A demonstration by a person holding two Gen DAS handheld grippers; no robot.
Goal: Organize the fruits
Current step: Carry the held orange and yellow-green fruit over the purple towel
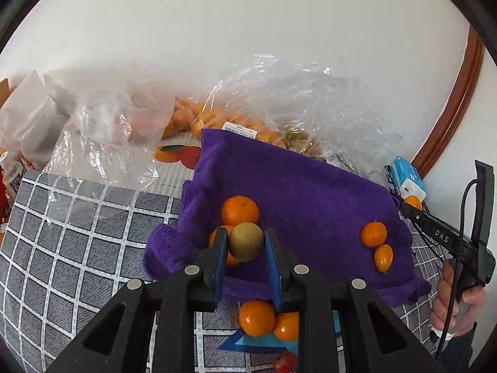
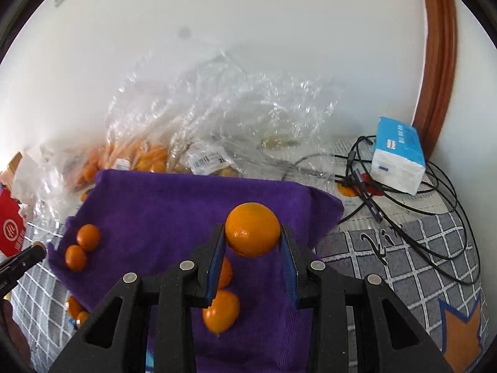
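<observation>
A purple towel [image 1: 298,192] [image 2: 161,205] lies on the checked table cover. My left gripper [image 1: 245,245] is shut on a greenish-brown round fruit [image 1: 246,241], held over the towel's left part, next to two mandarins [image 1: 239,210]. Two small orange fruits [image 1: 374,233] lie on the towel's right part. Two more mandarins [image 1: 257,317] lie off the towel's near edge. My right gripper [image 2: 252,238] is shut on a large orange [image 2: 252,229] above the towel, with two small orange fruits [image 2: 221,314] below it and two [image 2: 88,237] at the towel's left.
Clear plastic bags with orange fruit [image 1: 198,118] [image 2: 149,155] lie behind the towel against the white wall. A blue-white tissue pack [image 2: 399,158] and black cables [image 2: 435,217] lie at the right. A red packet [image 2: 11,233] is at the left.
</observation>
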